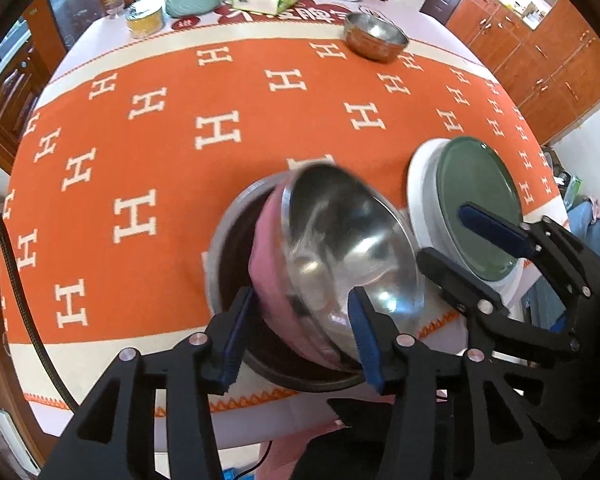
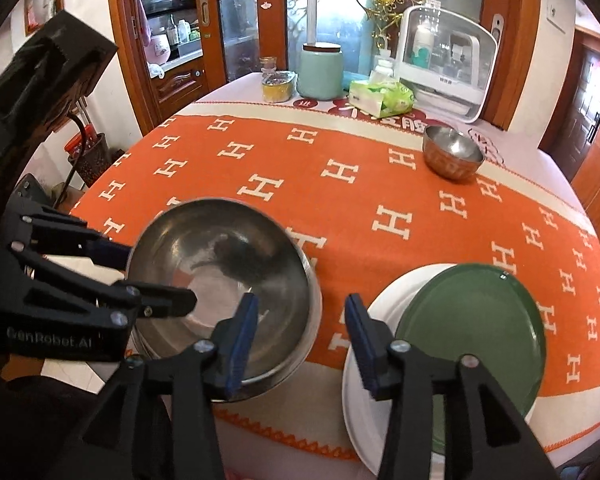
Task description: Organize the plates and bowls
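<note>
A pink-sided steel bowl [image 1: 340,256] sits tilted inside a larger steel bowl [image 1: 236,220] at the table's near edge. My left gripper [image 1: 300,344] is open, its fingers either side of the pink bowl's near rim. In the right wrist view the nested bowls [image 2: 228,276] lie left, with the left gripper [image 2: 140,276] at their rim. A green plate [image 2: 468,344] lies on a white plate [image 2: 364,408]. My right gripper [image 2: 300,344] is open and empty between bowls and plates; it also shows in the left wrist view [image 1: 460,232] over the green plate [image 1: 476,200].
A small steel bowl [image 2: 452,158] stands at the far right of the orange cloth [image 2: 340,200]. At the table's back are a teal canister [image 2: 320,74], a tissue pack [image 2: 380,98], a yellow tin [image 2: 276,88] and a white appliance [image 2: 444,60].
</note>
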Available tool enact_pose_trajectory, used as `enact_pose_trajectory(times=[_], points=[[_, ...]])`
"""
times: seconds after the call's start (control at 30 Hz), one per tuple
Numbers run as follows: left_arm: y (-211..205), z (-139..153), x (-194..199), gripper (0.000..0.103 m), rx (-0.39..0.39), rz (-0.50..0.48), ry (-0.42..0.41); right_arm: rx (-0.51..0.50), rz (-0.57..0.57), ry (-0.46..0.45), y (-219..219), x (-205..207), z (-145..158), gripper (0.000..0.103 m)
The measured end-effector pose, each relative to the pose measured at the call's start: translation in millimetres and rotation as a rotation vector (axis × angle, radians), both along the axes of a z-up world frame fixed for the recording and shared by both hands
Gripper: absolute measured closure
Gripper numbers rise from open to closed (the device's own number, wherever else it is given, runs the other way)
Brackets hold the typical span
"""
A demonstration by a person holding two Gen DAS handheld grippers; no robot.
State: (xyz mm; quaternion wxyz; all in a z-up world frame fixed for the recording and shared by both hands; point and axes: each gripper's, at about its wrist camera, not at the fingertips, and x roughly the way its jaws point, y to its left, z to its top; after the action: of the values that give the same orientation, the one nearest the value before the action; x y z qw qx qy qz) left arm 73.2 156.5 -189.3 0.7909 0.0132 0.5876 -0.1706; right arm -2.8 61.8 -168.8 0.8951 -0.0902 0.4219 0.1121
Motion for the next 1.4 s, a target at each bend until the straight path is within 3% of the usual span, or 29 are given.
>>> enact_pose_trajectory(times=[0.13, 0.53, 0.73, 1.0, 1.17, 1.4], points=[[7, 14, 4, 0.054, -0.021, -0.002, -0.038, -0.017, -0.015, -0.009, -7, 1, 7, 0.056], [-8, 78, 37, 0.033, -0.04, -0.047, -0.137, -0.095, -0.064, -0.059, -51, 21, 62, 0.056], [-31, 106, 58, 0.031, -0.003, -0.076, -0.176, -0.13, -0.09, -0.112, -85, 42, 98, 0.055], [-70, 143, 95, 0.027, 0.041, -0.046, -0.239, -0.104, -0.094, -0.168, -134, 78, 145, 0.054], [-101, 160, 122, 0.026, 0.07, -0.01, -0.274, -0.038, -0.158, -0.153, -174, 116, 166, 0.037], [-133, 160, 158, 0.024, 0.073, 0.073, -0.26, -0.012, -0.182, -0.113, -217, 171, 172, 0.035]])
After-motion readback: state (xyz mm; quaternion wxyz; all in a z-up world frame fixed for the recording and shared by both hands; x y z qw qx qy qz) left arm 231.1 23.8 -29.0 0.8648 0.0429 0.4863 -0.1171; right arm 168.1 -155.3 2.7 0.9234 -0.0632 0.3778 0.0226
